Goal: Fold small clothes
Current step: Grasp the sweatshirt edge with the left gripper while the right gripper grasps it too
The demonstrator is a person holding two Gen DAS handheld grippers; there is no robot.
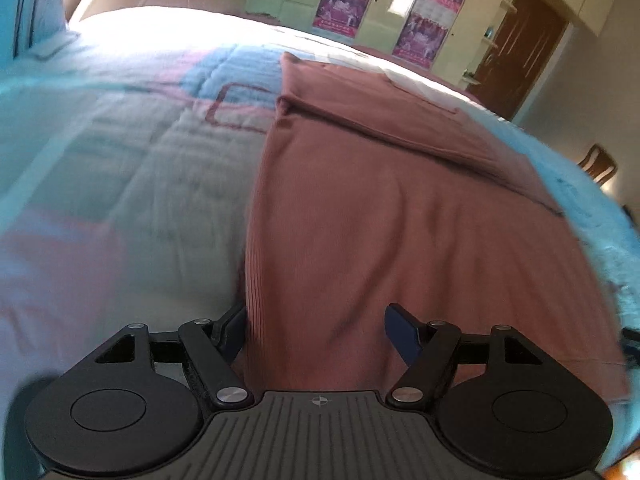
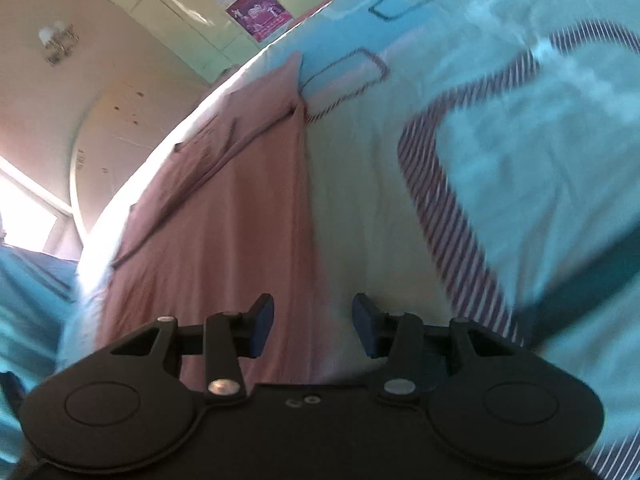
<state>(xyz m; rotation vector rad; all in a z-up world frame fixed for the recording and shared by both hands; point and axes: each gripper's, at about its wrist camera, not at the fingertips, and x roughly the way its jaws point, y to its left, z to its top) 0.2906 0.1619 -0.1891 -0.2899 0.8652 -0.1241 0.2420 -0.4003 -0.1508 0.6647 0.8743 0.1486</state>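
Sunlit bedroom, patterned quilt (image 1: 120, 152) filling both frames, and the brown ribbed garment (image 1: 380, 208) lay flat through the centre and right of the left-wrist view, one sleeve already folded across at upper right. The left gripper (image 1: 316, 332) stood wide, straddling the garment's near left edge, nothing pinched. The right gripper (image 2: 313, 330) was wide too, over its lower edge. Likely mid-fold; next they'd need to close on the hem.

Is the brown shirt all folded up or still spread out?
Partly folded. The shirt lies long and flat on the bed, with one flap turned over its far end. It is not yet a small bundle.
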